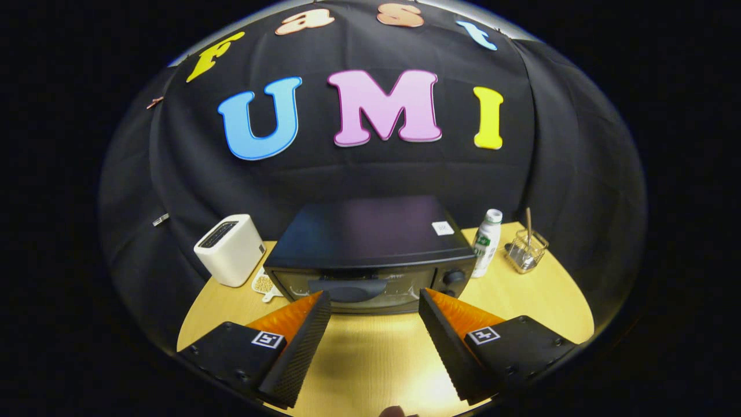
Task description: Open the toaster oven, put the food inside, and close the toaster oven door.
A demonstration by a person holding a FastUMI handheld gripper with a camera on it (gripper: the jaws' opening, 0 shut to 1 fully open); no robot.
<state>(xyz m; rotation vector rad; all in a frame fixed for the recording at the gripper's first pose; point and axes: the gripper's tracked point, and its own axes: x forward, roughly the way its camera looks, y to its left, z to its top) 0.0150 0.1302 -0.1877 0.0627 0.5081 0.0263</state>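
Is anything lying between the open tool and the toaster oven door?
No. In the gripper view, only bare wooden table separates the open tool from the toaster oven, whose door is shut.

**Toaster oven shut, squarely ahead**

Black toaster oven [370, 255] at centre frame, upright on the wooden table, door closed. Dark handle [347, 288] across the glass front, knobs [454, 277] stacked at the right of the face. Small white sticker [443, 228] on the flat top, right rear. Front face just beyond the fingertips.
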